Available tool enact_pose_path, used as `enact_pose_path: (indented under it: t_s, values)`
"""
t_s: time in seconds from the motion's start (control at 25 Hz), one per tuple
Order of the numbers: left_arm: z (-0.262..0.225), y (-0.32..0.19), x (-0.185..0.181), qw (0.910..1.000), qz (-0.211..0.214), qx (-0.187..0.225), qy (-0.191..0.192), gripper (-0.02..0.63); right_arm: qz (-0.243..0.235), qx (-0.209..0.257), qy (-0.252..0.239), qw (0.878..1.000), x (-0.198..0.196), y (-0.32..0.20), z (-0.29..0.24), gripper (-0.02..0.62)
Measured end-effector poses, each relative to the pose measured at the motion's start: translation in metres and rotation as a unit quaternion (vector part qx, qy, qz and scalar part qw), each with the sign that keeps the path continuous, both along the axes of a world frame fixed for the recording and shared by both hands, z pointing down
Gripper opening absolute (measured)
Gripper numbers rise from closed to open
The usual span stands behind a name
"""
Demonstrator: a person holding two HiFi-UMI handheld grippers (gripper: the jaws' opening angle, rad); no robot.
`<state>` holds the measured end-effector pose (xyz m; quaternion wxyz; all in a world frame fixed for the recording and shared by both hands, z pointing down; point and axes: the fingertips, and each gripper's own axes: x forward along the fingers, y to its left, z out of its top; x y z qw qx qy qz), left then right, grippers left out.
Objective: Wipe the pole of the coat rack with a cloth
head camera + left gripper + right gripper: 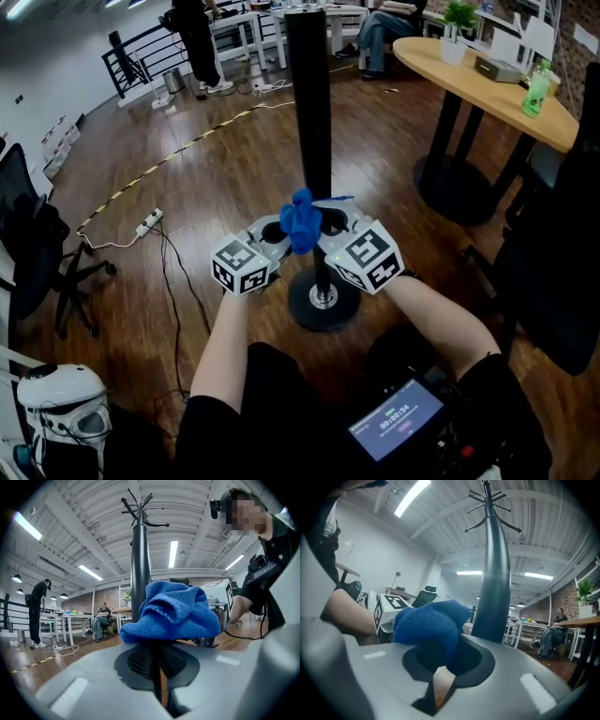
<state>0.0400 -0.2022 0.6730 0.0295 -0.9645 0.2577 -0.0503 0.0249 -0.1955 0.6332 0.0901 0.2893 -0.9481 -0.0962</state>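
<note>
The coat rack pole [308,103] is black and stands straight up from a round foot [323,300] on the brown wood floor [216,169]. Its long side runs from the floor up to the ceiling. In the left gripper view the pole [139,573] goes up to the hooks [140,508] at the very top, and they stick out to the sides. In the right gripper view the pole [494,592] points up the same way.

The blue cloth [302,222] is bunched up low on the pole, a bit above the foot. It sits on the side of the pole that faces the person. I cannot tell if it goes all the way around the pole.

The left gripper [278,234] and the right gripper [330,228] come in from each side and meet at the cloth. They are very close to each other. The left gripper [157,651] has its two fingers squeezed tight on the cloth [171,611], which puffs out above them. The right gripper [440,663] also pinches the cloth [429,625], and a bit of it hangs down between the fingers.

A round table [487,89] stands to the right with a small plant [457,23] and a green bottle [536,89] on it. A white plug strip [148,222] lies on the floor to the left.
</note>
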Motion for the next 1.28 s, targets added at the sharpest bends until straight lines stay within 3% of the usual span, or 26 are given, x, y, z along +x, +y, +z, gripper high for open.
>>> enact_pose_path:
  t_s: [0.16, 0.36, 0.76, 1.0, 1.12, 1.28]
  values:
    - [0.002, -0.001, 0.002, 1.0000, -0.001, -0.004, -0.001, 0.003, 0.006, -0.009, 0.001, 1.000, 0.002, -0.001, 0.004, 0.051]
    - [-0.044, 0.004, 0.001, 0.9992, 0.002, 0.036, 0.018, 0.005, 0.014, 0.015, -0.022, 1.000, 0.006, -0.001, -0.040, 0.051]
    - [-0.228, 0.008, -0.008, 0.9873, 0.011, 0.151, 0.049, 0.004, 0.010, 0.124, -0.067, 0.990, -0.003, 0.003, -0.225, 0.051]
    - [-0.278, 0.026, 0.002, 0.9802, 0.032, 0.184, 0.064, 0.005, 0.022, 0.146, -0.120, 0.982, 0.015, 0.005, -0.302, 0.051]
    - [-0.281, 0.031, 0.009, 0.9782, 0.041, 0.195, 0.059, 0.005, 0.032, 0.142, -0.140, 0.979, 0.029, 0.002, -0.305, 0.051]
    - [-0.266, 0.030, 0.018, 0.9801, 0.049, 0.187, 0.047, 0.005, 0.029, 0.117, -0.138, 0.983, 0.034, -0.003, -0.266, 0.051]
